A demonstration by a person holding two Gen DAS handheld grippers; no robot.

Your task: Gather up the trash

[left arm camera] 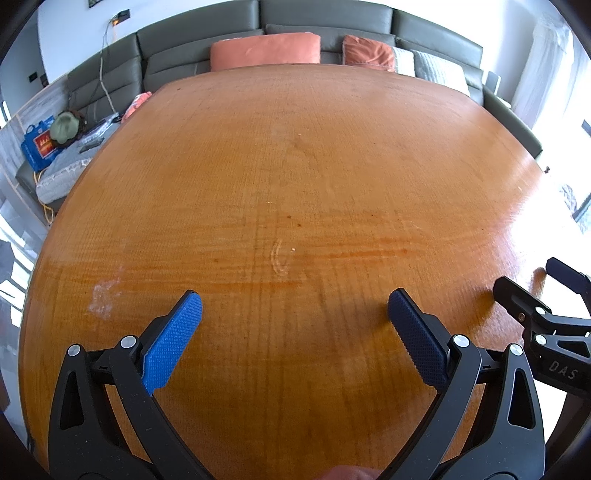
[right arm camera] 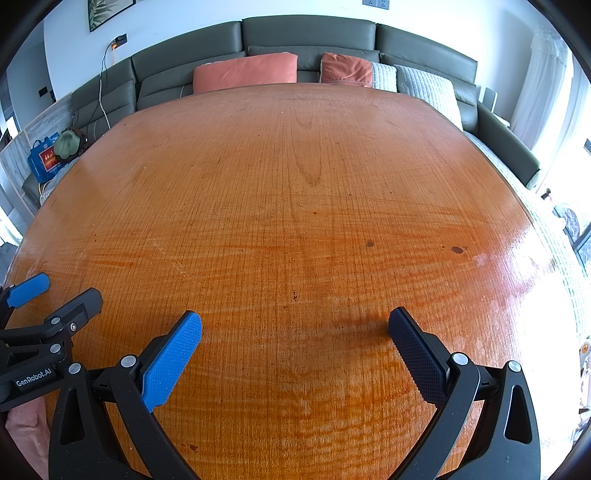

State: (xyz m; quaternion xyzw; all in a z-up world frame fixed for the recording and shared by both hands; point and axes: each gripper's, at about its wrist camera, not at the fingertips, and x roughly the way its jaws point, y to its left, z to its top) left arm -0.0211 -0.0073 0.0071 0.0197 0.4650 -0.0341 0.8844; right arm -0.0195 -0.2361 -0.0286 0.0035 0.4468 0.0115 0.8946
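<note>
A: Orange-brown wood grain across the whole tabletop; pale curved scratch near the middle, whitish scuff toward the left edge.
B: Left gripper above the near edge, jaws spread wide, nothing between them. Blue fingers textured, apart from the wood.
A: Right gripper likewise, jaws spread wide and holding nothing. Each gripper visible at the edge of the other's view, side by side.
B: Location of trash: none to be seen on the tabletop in either view. Only a dark stain toward the right.
A: Beyond the far edge, grey-green sofa with orange cushions and pale quilted ones. Blue bag on the sofa's left end.
</note>
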